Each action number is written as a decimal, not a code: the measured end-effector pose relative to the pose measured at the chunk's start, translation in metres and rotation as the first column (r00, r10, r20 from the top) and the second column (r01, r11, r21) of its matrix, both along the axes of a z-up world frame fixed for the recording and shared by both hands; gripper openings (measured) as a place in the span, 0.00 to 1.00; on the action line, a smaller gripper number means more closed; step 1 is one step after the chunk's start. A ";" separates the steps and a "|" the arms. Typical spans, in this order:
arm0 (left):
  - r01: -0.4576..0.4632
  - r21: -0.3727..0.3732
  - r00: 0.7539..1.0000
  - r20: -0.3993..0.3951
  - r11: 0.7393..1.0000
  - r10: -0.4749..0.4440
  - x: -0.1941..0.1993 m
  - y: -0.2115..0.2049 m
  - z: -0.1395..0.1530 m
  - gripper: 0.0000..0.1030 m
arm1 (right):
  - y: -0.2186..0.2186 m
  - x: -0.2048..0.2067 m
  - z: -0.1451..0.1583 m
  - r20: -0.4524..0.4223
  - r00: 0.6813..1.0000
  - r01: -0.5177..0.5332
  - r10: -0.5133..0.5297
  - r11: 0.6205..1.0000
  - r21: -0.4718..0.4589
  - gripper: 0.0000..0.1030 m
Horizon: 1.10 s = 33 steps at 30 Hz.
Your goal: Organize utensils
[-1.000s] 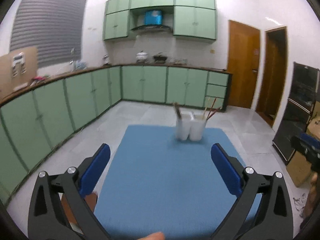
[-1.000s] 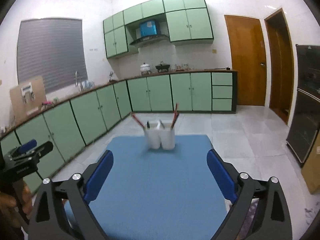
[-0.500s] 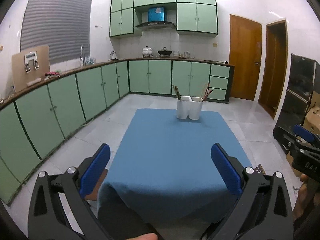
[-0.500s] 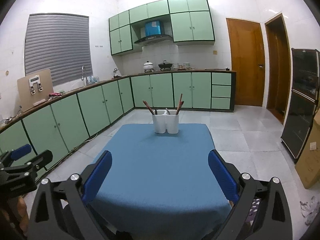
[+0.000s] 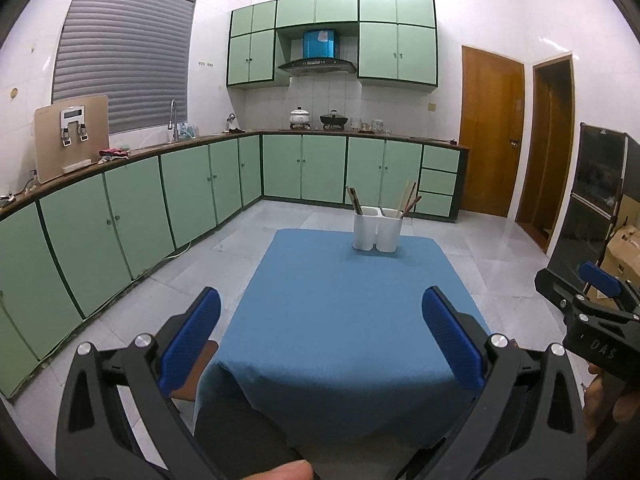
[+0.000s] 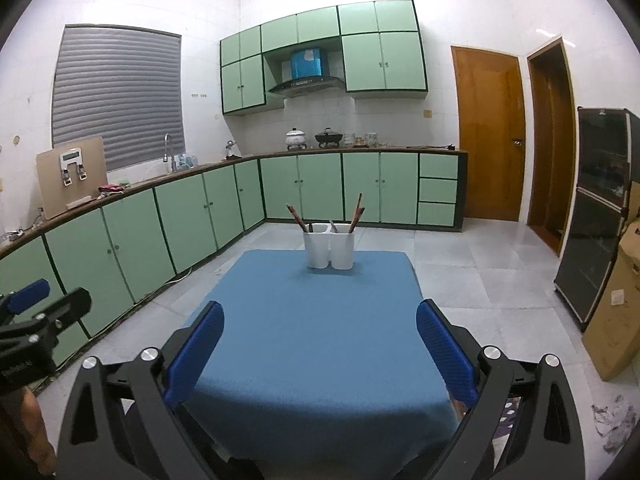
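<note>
Two white holder cups (image 5: 376, 229) stand joined side by side near the far edge of the blue-covered counter (image 5: 344, 320), upright, with brown chopsticks (image 5: 408, 200) leaning out of the right cup and a darker pair (image 5: 354, 201) out of the left. From the right wrist view the same holder (image 6: 329, 245) sits centred at the counter's far end, sticks (image 6: 357, 213) angled outward on both sides. Both sets of tongs hang well short of the holder, above the near edge of the cloth. The left tongs (image 5: 320, 334) are spread wide with nothing between their blue pads (image 5: 191, 338). The right tongs (image 6: 319, 344) are likewise spread wide and carry nothing. Green cabinets (image 5: 192, 192) line the walls behind, and a wooden door (image 6: 487, 136) stands at the right.
</note>
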<state>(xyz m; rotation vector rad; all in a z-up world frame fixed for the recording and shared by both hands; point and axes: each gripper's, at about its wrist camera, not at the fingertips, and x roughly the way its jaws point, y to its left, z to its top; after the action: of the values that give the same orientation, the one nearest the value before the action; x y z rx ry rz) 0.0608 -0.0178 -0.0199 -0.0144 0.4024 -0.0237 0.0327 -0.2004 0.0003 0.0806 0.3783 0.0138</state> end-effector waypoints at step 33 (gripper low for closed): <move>-0.024 0.002 1.000 0.015 1.000 0.024 -0.008 0.005 -0.001 0.95 | -0.004 -0.011 -0.002 0.016 1.000 0.003 -0.003 1.000 0.004 0.92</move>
<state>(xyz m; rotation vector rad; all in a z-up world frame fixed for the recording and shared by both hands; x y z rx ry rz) 0.0523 -0.0128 -0.0212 -0.0172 0.3876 0.0000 0.0217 -0.2041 -0.0018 0.0845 0.3621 0.0124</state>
